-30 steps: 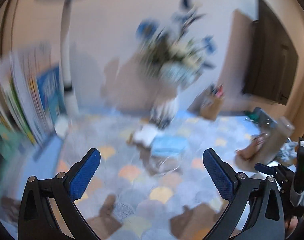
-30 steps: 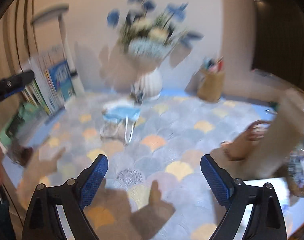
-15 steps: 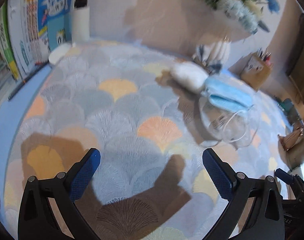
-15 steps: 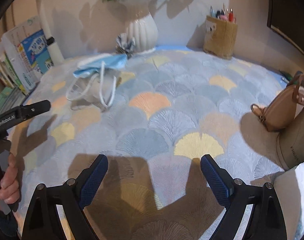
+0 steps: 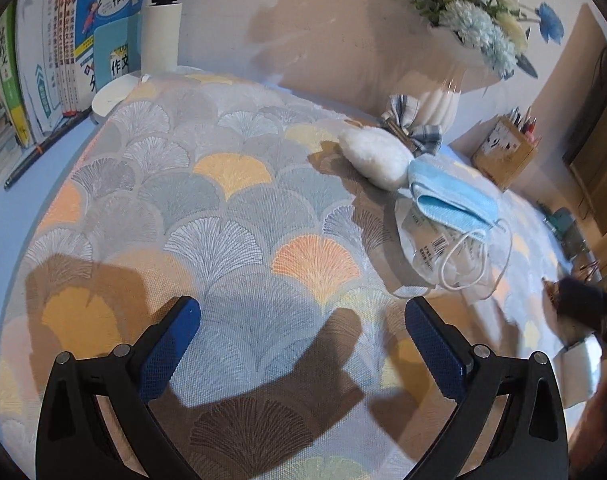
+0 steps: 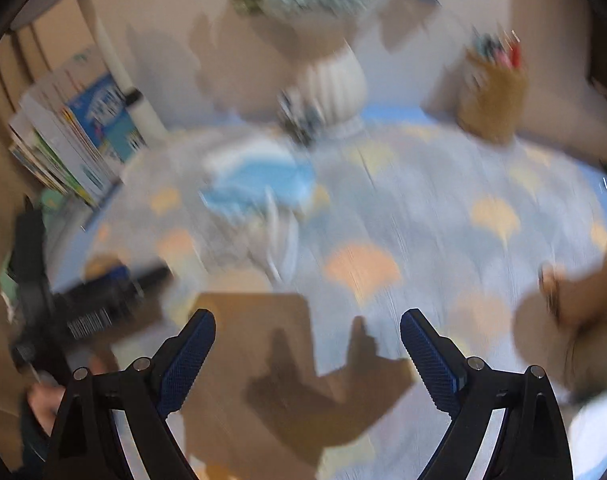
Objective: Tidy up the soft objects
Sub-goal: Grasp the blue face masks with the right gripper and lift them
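Observation:
A white fluffy plush lies on the patterned cloth, touching a folded blue face mask whose ear loops rest on a clear plastic bag. A plaid bow sits behind them by the vase. My left gripper is open and empty, low over the cloth, short of these items. My right gripper is open and empty; its view is blurred, with the blue mask ahead to the left.
Books stand at the far left beside a white lamp base. A white vase of flowers and a wooden pen holder stand at the back. A brown bag sits at the right.
The left gripper has moved a little closer to the plush and mask. The right view has swung upward and gone blurred; the right gripper now shows blurred at the left view's right edge.

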The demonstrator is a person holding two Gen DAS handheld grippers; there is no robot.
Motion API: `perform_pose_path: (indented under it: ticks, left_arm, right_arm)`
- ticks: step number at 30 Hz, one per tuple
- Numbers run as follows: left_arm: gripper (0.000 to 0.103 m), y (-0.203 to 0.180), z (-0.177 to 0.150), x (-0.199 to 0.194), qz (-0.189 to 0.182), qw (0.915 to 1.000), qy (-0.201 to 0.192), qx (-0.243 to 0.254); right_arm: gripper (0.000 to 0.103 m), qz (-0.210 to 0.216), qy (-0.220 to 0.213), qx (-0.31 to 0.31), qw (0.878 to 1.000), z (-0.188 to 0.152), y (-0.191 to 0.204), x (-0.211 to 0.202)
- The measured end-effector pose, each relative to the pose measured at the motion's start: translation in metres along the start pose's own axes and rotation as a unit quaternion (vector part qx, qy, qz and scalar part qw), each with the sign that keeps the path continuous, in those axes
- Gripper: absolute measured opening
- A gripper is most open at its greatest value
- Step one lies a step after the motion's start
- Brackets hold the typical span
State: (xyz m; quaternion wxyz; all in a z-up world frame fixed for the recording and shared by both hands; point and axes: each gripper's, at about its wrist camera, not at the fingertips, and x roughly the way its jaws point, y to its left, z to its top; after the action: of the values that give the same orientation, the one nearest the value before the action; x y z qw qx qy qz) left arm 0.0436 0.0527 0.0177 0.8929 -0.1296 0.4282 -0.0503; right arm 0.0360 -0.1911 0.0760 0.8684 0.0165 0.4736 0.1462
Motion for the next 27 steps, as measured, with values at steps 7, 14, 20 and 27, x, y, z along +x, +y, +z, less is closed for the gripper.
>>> perform_pose_path:
  ticks: [7, 14, 20, 27]
  left_arm:
    - [0.102, -0.002, 0.001, 0.000, -0.022, 0.9998, -0.002, 0.002]
    - [0.102, -0.001, 0.003, -0.001, -0.030, 0.9995, -0.002, -0.002]
    - [0.102, -0.003, 0.003, 0.000, -0.025, 0.9997, -0.002, 0.004]
    - [0.102, 0.001, 0.002, -0.002, -0.029, 0.9996, -0.003, -0.002]
  right_arm:
    - [0.093, 0.015, -0.005, -0.029, 0.999, 0.062, 0.026, 0.041]
    - [0.080, -0.016, 0.014, -0.062, 0.998, 0.075, 0.042, 0.093]
    - [0.018, -0.045, -0.026, -0.110, 0.993, 0.057, 0.055, 0.081]
    - [0.016, -0.022, -0.105, -0.035, 0.994, 0.042, 0.024, 0.014]
